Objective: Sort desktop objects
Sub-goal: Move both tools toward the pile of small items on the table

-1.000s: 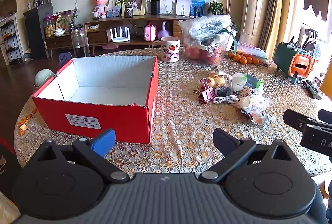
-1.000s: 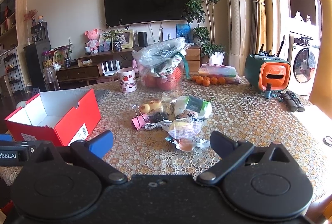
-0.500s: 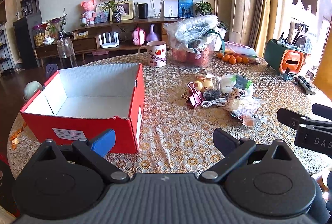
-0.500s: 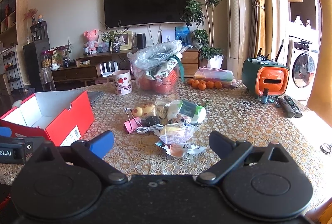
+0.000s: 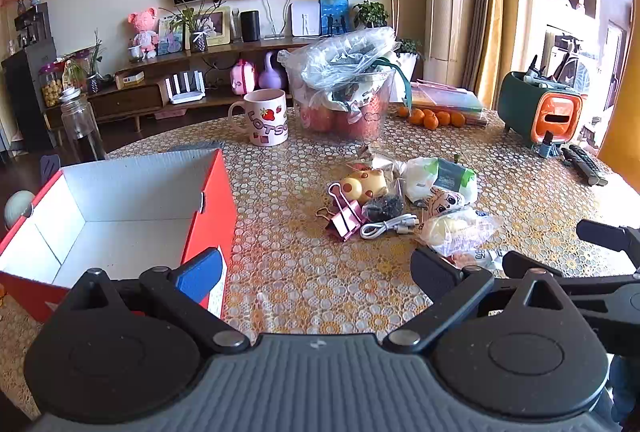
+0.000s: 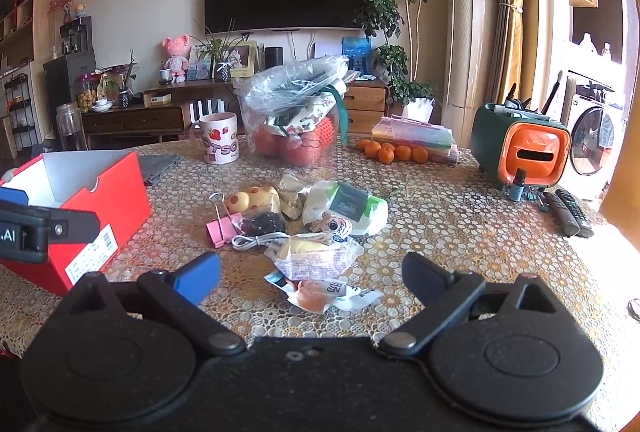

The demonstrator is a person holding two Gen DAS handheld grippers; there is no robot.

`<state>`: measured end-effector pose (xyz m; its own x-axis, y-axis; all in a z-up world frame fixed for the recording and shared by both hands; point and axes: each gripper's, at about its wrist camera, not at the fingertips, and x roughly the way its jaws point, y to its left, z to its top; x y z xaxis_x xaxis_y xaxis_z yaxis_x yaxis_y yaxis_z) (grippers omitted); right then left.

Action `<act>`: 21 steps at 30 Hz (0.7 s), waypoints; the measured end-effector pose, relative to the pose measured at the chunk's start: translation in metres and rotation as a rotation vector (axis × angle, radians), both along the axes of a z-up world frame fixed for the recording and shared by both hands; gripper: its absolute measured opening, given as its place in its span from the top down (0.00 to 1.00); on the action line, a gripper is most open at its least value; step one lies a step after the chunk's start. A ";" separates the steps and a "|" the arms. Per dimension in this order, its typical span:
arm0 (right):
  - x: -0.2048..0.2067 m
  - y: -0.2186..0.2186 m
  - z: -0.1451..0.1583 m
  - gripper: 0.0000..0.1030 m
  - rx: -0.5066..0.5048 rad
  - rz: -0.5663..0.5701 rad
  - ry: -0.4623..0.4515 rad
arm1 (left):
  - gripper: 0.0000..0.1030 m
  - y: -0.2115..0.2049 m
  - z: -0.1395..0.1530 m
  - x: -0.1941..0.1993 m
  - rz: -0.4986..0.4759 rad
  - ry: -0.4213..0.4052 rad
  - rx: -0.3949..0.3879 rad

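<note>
Heap of small wrapped objects point(image 6: 308, 228) on lace tablecloth, beside open, empty red box point(image 6: 80, 199)

Both grippers look alike: the left gripper point(image 5: 316, 272) and right gripper point(image 6: 310, 272) each carry one blue finger point(image 5: 199, 274) and one black finger point(image 6: 424, 274), black linkage arms on silver rivets, round black discs, a ribbed grey body point(image 5: 316, 384).
</note>
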<state>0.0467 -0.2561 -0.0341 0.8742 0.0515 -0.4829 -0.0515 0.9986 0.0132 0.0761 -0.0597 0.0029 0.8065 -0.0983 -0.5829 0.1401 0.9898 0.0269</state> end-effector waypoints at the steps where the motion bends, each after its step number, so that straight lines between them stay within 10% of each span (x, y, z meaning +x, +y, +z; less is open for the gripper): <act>1: 0.005 -0.002 -0.003 0.08 -0.004 0.004 0.007 | 0.02 -0.002 -0.002 0.007 -0.001 -0.001 -0.003; 21: 0.085 -0.005 -0.047 0.08 -0.024 0.054 0.096 | 0.03 -0.021 -0.075 0.127 0.006 0.084 0.055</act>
<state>0.1315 -0.2611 -0.0806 0.8202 0.0844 -0.5658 -0.1045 0.9945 -0.0031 0.2030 -0.0808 -0.0720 0.7551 -0.0598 -0.6529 0.1385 0.9879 0.0697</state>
